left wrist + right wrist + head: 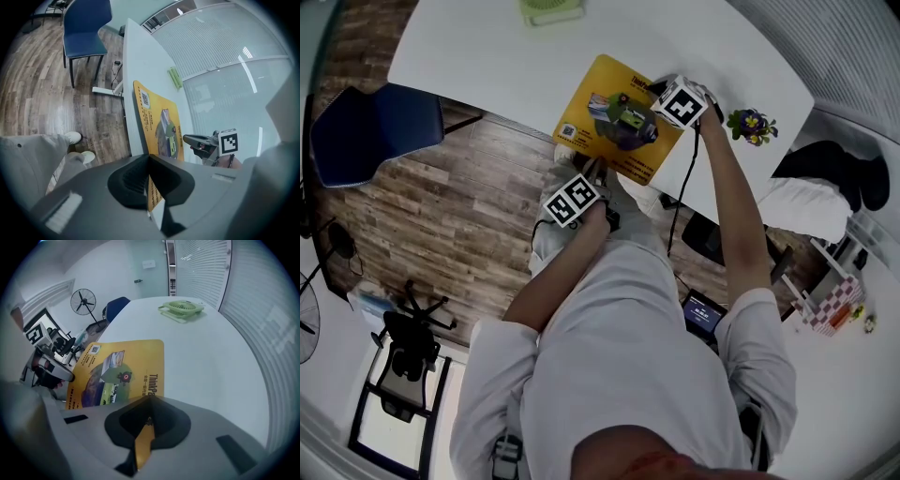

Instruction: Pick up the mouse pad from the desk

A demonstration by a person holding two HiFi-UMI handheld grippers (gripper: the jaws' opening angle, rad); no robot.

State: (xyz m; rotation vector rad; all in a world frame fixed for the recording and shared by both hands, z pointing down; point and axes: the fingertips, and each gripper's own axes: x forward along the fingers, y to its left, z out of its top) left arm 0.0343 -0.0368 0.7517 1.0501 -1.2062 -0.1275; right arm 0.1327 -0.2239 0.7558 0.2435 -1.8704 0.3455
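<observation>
A person in a light shirt stands at the near edge of a white desk [487,47], seen from above, with a two-jaw gripper in each hand. The yellow printed mouse pad [614,117] lies on the desk, along its near edge. Whether any part of the pad has left the desk surface cannot be told.

The left gripper [592,171] comes in from off the desk's near edge. Its jaws are closed on the pad's near edge; its own view shows the yellow sheet, with its pale underside, pinched between them.

The right gripper [652,90] reaches over the desk from the side where a small pot of purple and yellow flowers [752,125] stands. Its jaws are clamped on the pad's border on that side, and a yellow strip runs between them in its own view.

A pale green desk fan [551,9] lies flat on the desk, towards its far edge. A blue chair [370,131] stands on the wood floor [441,206] off the desk's left end.
</observation>
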